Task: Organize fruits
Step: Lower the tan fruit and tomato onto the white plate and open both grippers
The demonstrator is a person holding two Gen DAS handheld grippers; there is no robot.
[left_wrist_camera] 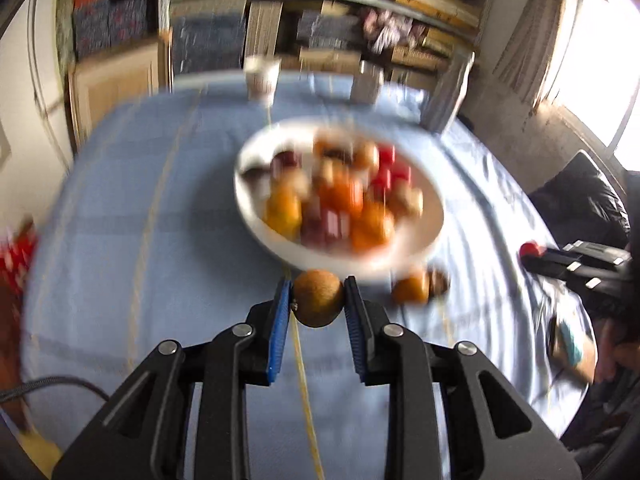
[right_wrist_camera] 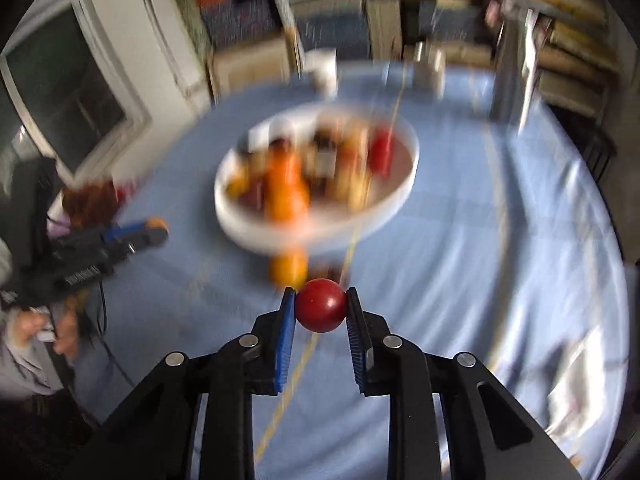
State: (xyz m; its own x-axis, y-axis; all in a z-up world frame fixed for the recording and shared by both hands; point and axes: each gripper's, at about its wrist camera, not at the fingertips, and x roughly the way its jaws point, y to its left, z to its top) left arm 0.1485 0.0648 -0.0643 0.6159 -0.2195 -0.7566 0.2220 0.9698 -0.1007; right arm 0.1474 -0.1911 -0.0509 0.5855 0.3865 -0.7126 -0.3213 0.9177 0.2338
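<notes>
Kiwi (left_wrist_camera: 319,298) sits pinched in my left gripper (left_wrist_camera: 316,300), white bowl (left_wrist_camera: 434,216) straight ahead, just beyond the fingertips. Right view: my right gripper (right_wrist_camera: 321,308) clamps a red fruit (right_wrist_camera: 321,305); same bowl lies ahead, slightly leftward, orange fruit (right_wrist_camera: 287,269) between.

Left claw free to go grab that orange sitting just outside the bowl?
Probably not yet. The left claw is shut on a kiwi, so it has no free grip. The path to the orange beside the bowl looks open.
</notes>
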